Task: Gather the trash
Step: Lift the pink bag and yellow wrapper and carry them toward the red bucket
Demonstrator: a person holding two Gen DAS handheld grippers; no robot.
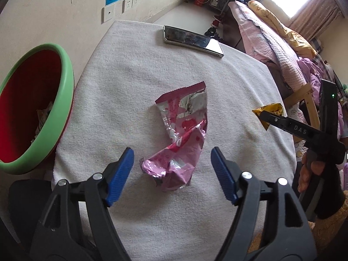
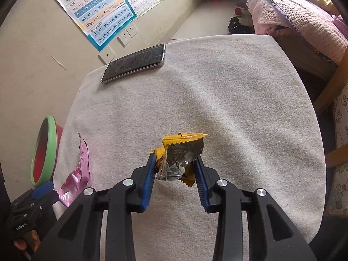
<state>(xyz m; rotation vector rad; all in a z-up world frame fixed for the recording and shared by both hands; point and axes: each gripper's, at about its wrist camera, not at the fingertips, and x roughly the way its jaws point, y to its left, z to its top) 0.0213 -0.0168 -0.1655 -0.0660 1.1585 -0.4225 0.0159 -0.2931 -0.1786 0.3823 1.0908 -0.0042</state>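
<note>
A crumpled pink foil wrapper [image 1: 181,139] lies on the white cloth-covered table [image 1: 134,91]. My left gripper [image 1: 173,152] is open, its blue pads on either side of the wrapper's near end, not touching it. My right gripper [image 2: 175,159] is shut on a yellow wrapper [image 2: 180,152] and holds it above the table. In the left wrist view it shows at the right [image 1: 264,114] with the yellow wrapper [image 1: 268,109]. The pink wrapper also shows at the left of the right wrist view [image 2: 79,169]. A red bin with a green rim [image 1: 65,100] stands left of the table, some trash inside.
A phone [image 1: 191,40] lies at the table's far edge, also in the right wrist view [image 2: 134,63]. A bed with pink bedding [image 1: 271,39] stands to the right. The wall with posters and sockets [image 1: 128,4] is behind. The bin also shows in the right wrist view [image 2: 51,143].
</note>
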